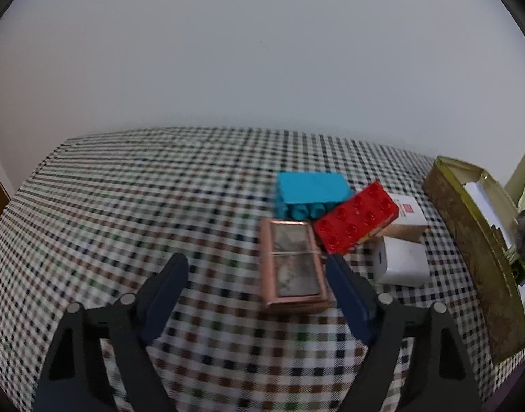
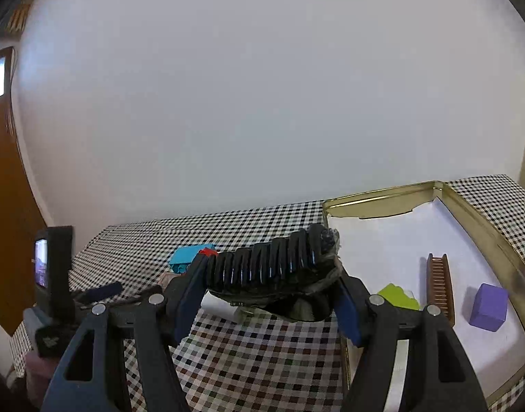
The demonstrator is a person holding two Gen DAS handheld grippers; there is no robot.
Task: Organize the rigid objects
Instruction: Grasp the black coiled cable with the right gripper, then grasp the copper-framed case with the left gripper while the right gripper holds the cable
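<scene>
- The right gripper is clamped on a black ribbed thing, possibly a coiled strap; I cannot tell exactly what it is. It is held clear of the checked table, its long axis running crosswise between the fingers.
- The gold tin lies just to the right of that load, open, already holding a comb, a purple cube and a green piece. Judging by this, the drop calls for a short carry to the right.
- The left gripper stands open and empty, pointing down at the table.
- A copper-rimmed case lies between its fingers, nearer the right one, long axis pointing away from the camera.
- Beyond it sit a blue brick, a red brick and a white charger; the left hand is nearer these.
</scene>
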